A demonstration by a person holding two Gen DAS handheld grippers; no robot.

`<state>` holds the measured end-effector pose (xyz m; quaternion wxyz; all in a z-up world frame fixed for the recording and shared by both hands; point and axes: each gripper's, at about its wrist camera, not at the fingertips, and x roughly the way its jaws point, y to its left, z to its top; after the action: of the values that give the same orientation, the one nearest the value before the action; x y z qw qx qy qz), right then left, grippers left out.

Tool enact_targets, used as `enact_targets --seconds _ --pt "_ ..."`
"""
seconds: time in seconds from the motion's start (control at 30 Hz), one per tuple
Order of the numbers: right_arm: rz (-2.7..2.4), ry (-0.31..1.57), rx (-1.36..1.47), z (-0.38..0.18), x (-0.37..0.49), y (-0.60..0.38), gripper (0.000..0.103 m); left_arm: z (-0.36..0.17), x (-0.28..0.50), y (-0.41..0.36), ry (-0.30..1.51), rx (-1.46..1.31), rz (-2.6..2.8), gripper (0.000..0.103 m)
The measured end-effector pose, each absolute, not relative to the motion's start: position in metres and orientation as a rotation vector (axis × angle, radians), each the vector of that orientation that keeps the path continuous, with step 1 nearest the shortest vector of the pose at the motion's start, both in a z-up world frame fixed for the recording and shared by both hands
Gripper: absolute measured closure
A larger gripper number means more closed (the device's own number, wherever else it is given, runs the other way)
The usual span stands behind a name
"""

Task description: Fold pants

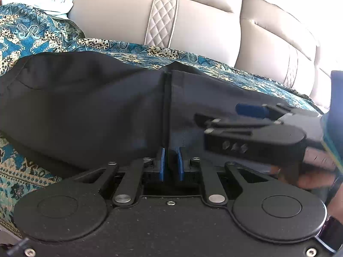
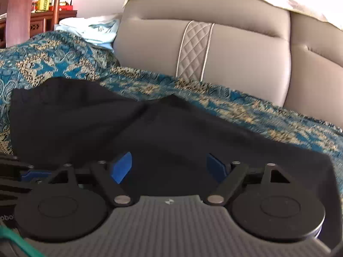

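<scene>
Dark pants [image 1: 85, 107] lie spread on a teal patterned throw [image 1: 32, 36] over a sofa seat. My left gripper [image 1: 171, 165] is shut on the pants: its blue pads pinch a raised ridge of fabric that runs straight away from the jaws. My right gripper [image 1: 218, 114] comes in from the right, low over the cloth, held by a hand [image 1: 310, 177]. In the right wrist view the right gripper [image 2: 169, 167] stands open, its blue pads [image 2: 122, 167] wide apart over the pants [image 2: 171, 132] and not pressing on them. The left gripper's edge [image 2: 12, 171] shows at far left.
The beige leather sofa backrest [image 2: 235, 53] rises right behind the pants. A pile of light cloth [image 2: 96, 27] lies at the back left on the throw [image 2: 53, 55]. A wooden cabinet [image 2: 53, 19] with bottles stands beyond it.
</scene>
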<state>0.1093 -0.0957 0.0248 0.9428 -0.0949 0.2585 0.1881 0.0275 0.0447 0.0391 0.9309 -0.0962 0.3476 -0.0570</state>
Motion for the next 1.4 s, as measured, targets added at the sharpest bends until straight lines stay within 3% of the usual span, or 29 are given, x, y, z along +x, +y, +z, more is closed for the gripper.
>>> enact_targets --seconds 0.4,0.43,0.5,0.57,0.7,0.87,1.03,1.2,1.4 --pt "0.363 0.518 -0.215 0.016 0.083 -0.104 0.011 0.039 0.025 0.041 0.704 -0.184 -0.118 0.086" --pt "0.361 0.518 -0.208 0.015 0.083 -0.105 0.011 0.041 0.025 0.041 0.707 -0.182 -0.11 0.083" --pt "0.355 0.522 -0.192 0.015 0.084 -0.106 0.009 0.046 0.022 0.043 0.71 -0.183 -0.075 0.055" --pt "0.36 0.522 -0.178 0.016 0.084 -0.106 0.009 0.054 0.016 0.051 0.692 -0.198 -0.047 0.046" --pt "0.41 0.521 -0.144 0.017 0.081 -0.103 0.008 0.069 0.003 0.079 0.633 -0.234 0.055 0.032" --pt "0.432 0.507 -0.145 0.015 0.077 -0.092 0.007 0.077 0.001 0.124 0.584 -0.274 0.195 0.024" --pt "0.441 0.488 -0.187 0.01 0.074 -0.084 0.002 0.07 0.007 0.169 0.597 -0.346 0.328 0.024" --pt "0.442 0.479 -0.167 0.007 0.075 -0.086 0.0 0.057 0.014 0.206 0.6 -0.433 0.42 0.043" --pt "0.438 0.47 -0.167 0.005 0.073 -0.086 0.0 0.042 0.032 0.24 0.595 -0.489 0.486 0.047"
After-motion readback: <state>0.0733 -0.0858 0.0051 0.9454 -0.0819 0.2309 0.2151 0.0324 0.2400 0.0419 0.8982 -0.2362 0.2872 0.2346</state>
